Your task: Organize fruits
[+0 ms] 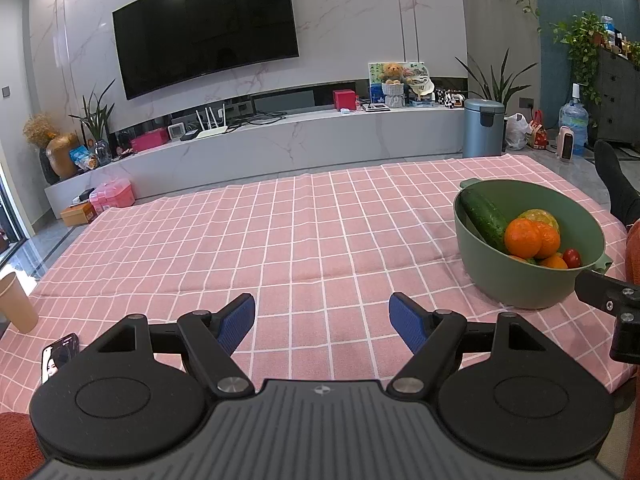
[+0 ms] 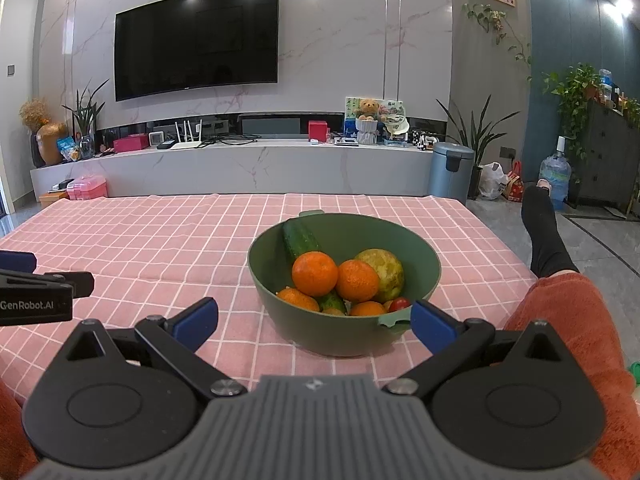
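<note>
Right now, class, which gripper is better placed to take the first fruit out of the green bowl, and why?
Probably the right gripper: open, with the green bowl directly between its fingers. The left gripper, also open, faces bare cloth, with the bowl off to its right.

Pink checked tablecloth (image 1: 280, 240) spread over table. Paper cup (image 1: 16, 300) and phone (image 1: 58, 354) seen at left edge. TV (image 2: 196, 40) mounted on marble wall; blue bin (image 2: 452, 170) stood beside cabinet.

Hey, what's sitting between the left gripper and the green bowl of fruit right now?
Nothing but bare pink checked tablecloth. In the left wrist view, the open left gripper and the green bowl have only cloth between them.
</note>
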